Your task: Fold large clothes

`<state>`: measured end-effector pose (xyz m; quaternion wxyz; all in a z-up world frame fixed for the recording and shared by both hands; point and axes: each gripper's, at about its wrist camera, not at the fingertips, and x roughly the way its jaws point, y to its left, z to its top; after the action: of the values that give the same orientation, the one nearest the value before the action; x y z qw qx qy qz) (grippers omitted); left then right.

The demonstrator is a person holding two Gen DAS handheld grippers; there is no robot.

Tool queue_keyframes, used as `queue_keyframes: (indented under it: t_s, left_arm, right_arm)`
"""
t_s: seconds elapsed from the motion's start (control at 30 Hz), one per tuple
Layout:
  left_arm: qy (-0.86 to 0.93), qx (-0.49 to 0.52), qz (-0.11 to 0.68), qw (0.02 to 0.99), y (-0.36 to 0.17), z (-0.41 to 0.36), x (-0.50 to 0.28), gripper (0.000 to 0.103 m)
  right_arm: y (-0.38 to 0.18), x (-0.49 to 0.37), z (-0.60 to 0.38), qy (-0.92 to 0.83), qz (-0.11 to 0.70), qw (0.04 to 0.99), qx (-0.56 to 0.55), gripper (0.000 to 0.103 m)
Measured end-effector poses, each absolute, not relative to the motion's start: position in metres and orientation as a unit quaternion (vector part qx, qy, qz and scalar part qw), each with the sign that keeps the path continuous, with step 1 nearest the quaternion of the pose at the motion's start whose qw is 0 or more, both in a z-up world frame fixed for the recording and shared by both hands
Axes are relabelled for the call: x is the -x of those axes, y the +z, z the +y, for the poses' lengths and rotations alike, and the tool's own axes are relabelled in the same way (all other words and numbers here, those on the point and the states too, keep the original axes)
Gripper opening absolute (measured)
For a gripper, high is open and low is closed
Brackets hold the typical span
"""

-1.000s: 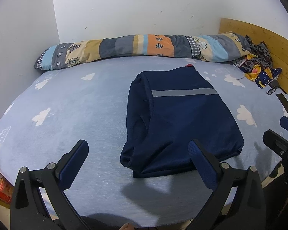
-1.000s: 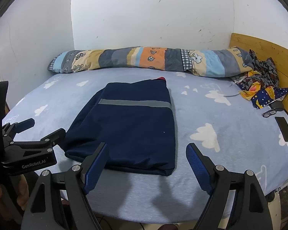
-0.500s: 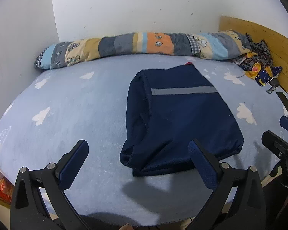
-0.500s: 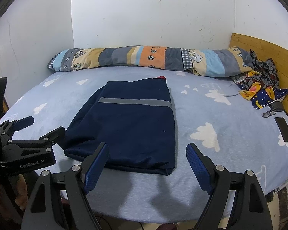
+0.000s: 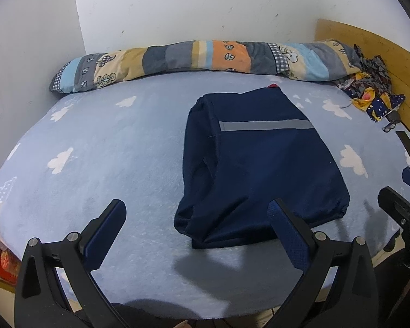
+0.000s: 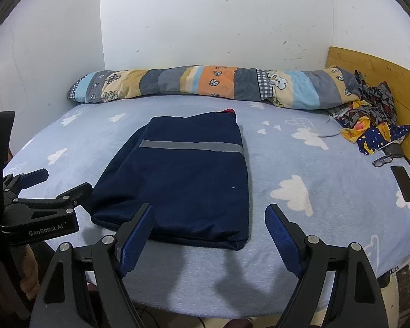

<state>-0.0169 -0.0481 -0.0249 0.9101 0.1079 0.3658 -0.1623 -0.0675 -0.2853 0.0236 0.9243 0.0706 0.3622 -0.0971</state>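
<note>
- The garment (image 5: pixel 262 169) is a dark navy piece with one grey band across it, lying folded into a rough rectangle near the middle of the bed (image 5: pixel 101 164), its near edge close to the bed's front edge
- It looks like thin, slack knit or mesh cloth: light, soft, no stiffness of its own, so any lifted part will likely droop and drag the layers under it
- On its left side the layers bulge and gape open, a loose pocket of cloth; the right side (image 6: pixel 243 180) lies flatter and straighter
- Best holds, by my reading: the two near corners, pinching through all the layers at once, so the stack moves as one; a pinch on the top layer alone would probably peel it off and undo the fold
- The plush sheet may cling a little, so lifting seems safer than sliding
- Left tool (image 5: pixel 196 232): spread wide, nothing between its pads, hanging over the near edge of the bed
- Right tool (image 6: pixel 210 235): also spread wide and empty, just short of the garment's near right corner
- A phone (image 6: pixel 404 183) and glasses (image 6: pixel 385 160) lie well apart, by the headboard
</note>
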Motion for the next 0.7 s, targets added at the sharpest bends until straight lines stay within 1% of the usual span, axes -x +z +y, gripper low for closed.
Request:
queue_keyframes:
  t_s: [0.33,0.7]
  left_arm:
    - [-0.151,-0.139,0.344,0.916,-0.0190,-0.0527,0.0252,0.103]
    - [-0.153,-0.147,0.345,0.914,-0.0194,-0.0557,0.0253,0.103]
  right_arm:
    - [0.0234,0.0679,-0.2839,-0.098,0.363,0.924,-0.071,0.085]
    - [0.0219,0.0670,-0.2832,-0.099,0.366,0.923,-0.067,0.085]
